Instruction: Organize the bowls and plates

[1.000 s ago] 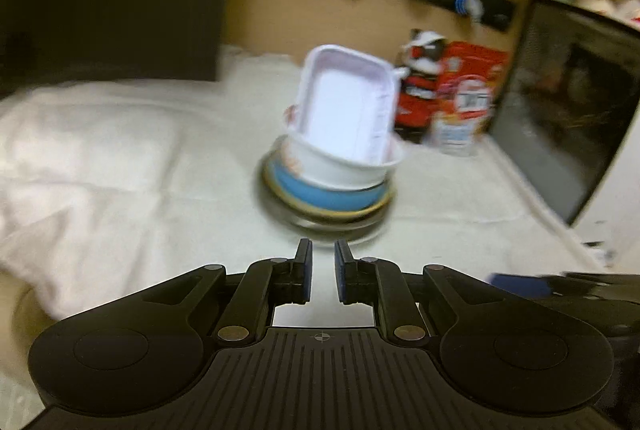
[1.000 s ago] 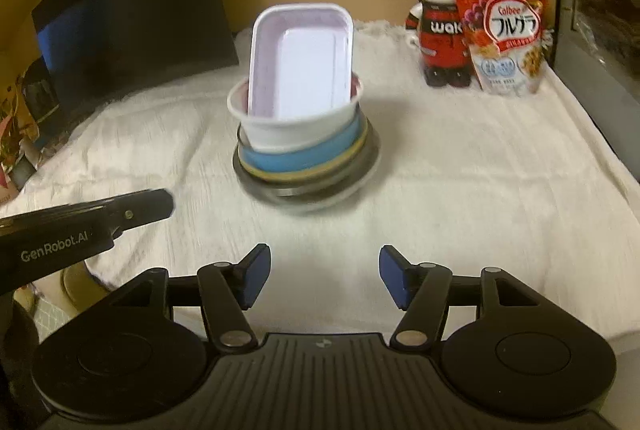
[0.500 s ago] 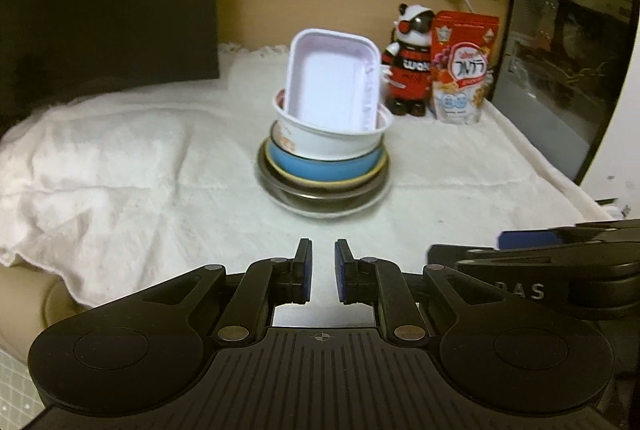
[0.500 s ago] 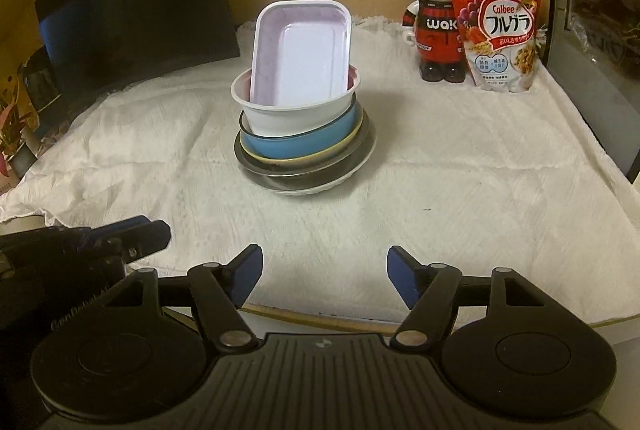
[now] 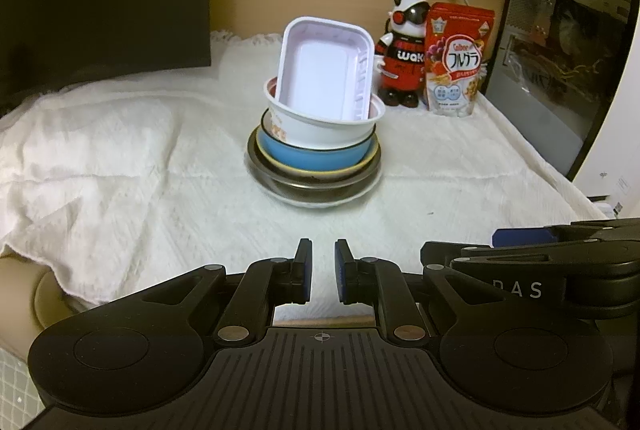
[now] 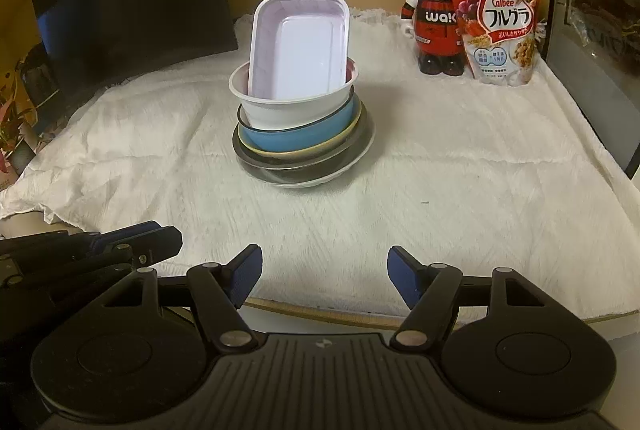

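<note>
A nested stack of bowls and plates on a white cloth, with two handheld grippers held back at the near edge.

At the centre of the cloth [image 6: 440,190], a white plate [image 6: 344,172] carries a dark metal-rimmed bowl [image 6: 256,160], then a cream bowl [image 6: 320,149], a blue bowl [image 6: 288,138] and a white paper bowl [image 6: 292,112]. A white rectangular tray [image 6: 300,46] stands tilted on end inside the paper bowl, its inside bare. At two o'clock from the stack, a panda figurine [image 6: 434,18] touches a red Calbee cereal bag [image 6: 498,18]. The left gripper [image 5: 323,272] at six o'clock has fingers nearly together, a narrow gap between them, holding nothing. The right gripper [image 6: 325,280] is spread wide, also holding nothing. Both are well apart from the stack.
</note>
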